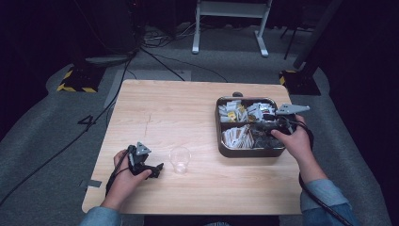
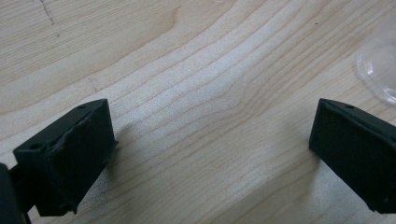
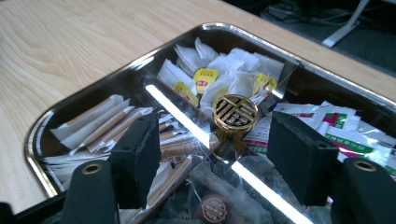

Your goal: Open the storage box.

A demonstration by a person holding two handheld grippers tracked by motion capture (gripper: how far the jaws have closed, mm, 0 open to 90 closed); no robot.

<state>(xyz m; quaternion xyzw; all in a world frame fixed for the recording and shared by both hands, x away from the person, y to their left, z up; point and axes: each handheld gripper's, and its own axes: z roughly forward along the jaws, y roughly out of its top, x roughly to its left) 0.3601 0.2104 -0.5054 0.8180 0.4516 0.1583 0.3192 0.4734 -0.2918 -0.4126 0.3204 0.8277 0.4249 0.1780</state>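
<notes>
A dark metal tray [image 1: 249, 153] sits at the right of the wooden table [image 1: 188, 108], under a clear lid with a round gold knob [image 3: 235, 112]. Inside it lie white and yellow sachets [image 3: 205, 79] and paper-wrapped sticks [image 3: 102, 121]. My right gripper [image 1: 256, 127] hovers over the tray's near compartment; in the right gripper view it [image 3: 210, 158] is open, with the knob just beyond its jaws and untouched. A clear plastic cup [image 1: 179, 159] stands near the table's front. Just left of the cup, my left gripper [image 1: 157, 169] rests low on the wood, open [image 2: 210, 158] and holding nothing.
The cup's rim [image 2: 380, 70] shows at the upper right of the left gripper view. Cables [image 1: 155, 56] and a white stand's legs [image 1: 230, 28] lie on the grey floor beyond the table. Bare wood spans the table's left and middle.
</notes>
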